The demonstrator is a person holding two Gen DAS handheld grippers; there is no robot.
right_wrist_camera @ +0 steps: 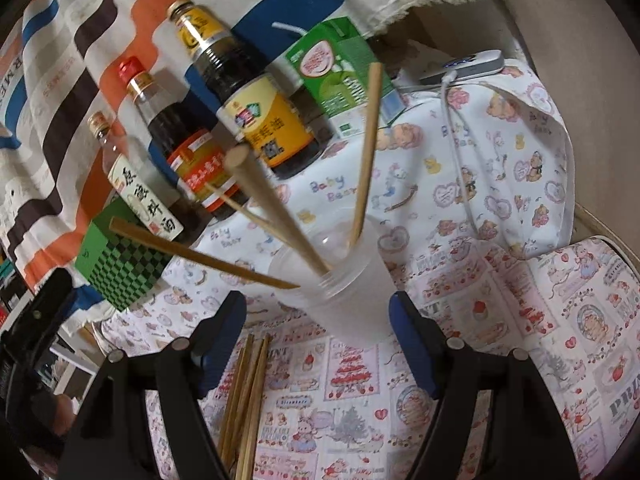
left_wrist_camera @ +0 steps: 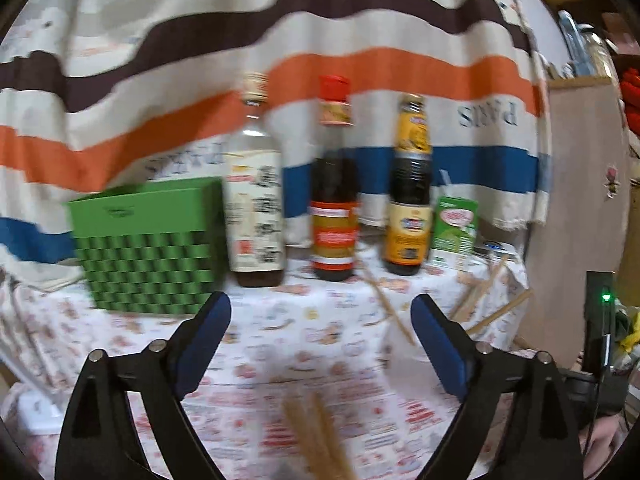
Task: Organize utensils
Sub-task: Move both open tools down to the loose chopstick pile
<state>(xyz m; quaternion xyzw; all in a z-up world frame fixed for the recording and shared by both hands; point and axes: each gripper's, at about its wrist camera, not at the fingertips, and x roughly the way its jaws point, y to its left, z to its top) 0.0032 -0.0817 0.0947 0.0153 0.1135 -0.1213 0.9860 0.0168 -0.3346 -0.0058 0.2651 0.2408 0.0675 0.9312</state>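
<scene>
The chopsticks (right_wrist_camera: 244, 396) I have yet to sort lie loose on the cloth (right_wrist_camera: 500, 320) at the lower centre of the right view, bunched side by side just below my right gripper's (right_wrist_camera: 318, 338) left finger. In the left view the same bundle is a blur at the bottom centre. They look like thin, stiff wooden sticks, light and easy to roll, so I judge a pinch across the middle of the bundle safest; taken near one end they would likely swing or slip out.

The cup (right_wrist_camera: 340, 300) stands at the centre of the right view, translucent plastic, with several chopsticks already leaning out of it at splayed angles. It looks light and tippy with those long sticks levering on its rim, so I would feed new ones in gently, without knocking the wall.

My right gripper is spread wide, its blue pads either side of the cup's base, and I cannot tell whether either pad touches it. It holds nothing.

My left gripper (left_wrist_camera: 320, 344) is also spread wide and empty, hanging above the cloth, facing three bottles (left_wrist_camera: 334, 208) and a green box (left_wrist_camera: 148, 248) at the back of the table. More chopsticks lie scattered at the right of that view.
</scene>
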